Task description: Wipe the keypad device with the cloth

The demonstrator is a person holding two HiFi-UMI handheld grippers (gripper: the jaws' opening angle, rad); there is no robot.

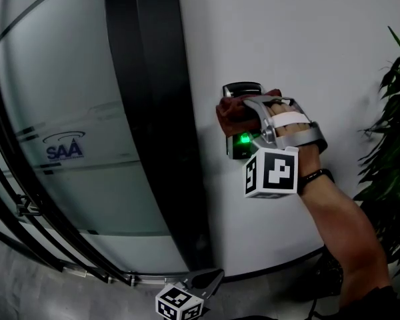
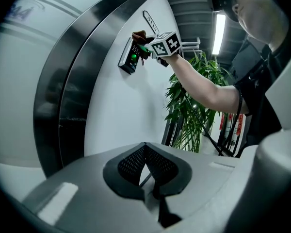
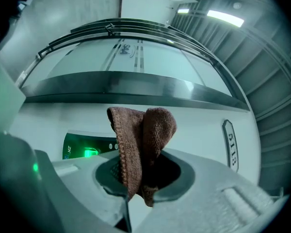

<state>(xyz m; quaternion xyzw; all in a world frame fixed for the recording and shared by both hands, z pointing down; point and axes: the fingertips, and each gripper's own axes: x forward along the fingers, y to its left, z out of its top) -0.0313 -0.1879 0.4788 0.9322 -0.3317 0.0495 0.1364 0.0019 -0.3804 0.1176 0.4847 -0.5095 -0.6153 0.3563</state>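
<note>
1. The left gripper (image 1: 207, 282) is hanging low at 6 o'clock in the head view, well apart from the task's things. Its jaws are pressing together on nothing.
2. The dark door frame (image 1: 160, 112) is running down the white wall (image 1: 307, 45), and the keypad device (image 1: 237, 147) is sitting on that wall just to the frame's 3 o'clock side. The device's long axis is running from 12 to 6 o'clock. Its top edge is showing above the cloth, and its green-lit lower end is showing below.
3. The cloth (image 1: 232, 112) is lying over the device's upper-middle face and appears to be touching it.
4. The right gripper (image 1: 259, 115) is reaching in from 4 o'clock and pinching the cloth, with a fold sticking out past its jaws. In the right gripper view, the lit face is lying at 9 o'clock from that fold.
5. The right gripper is by far the nearer one. The uncovered lit end is lying toward 6 o'clock from the cloth in the head view, so the coming stroke is probably calling for travel down the long axis.
</note>
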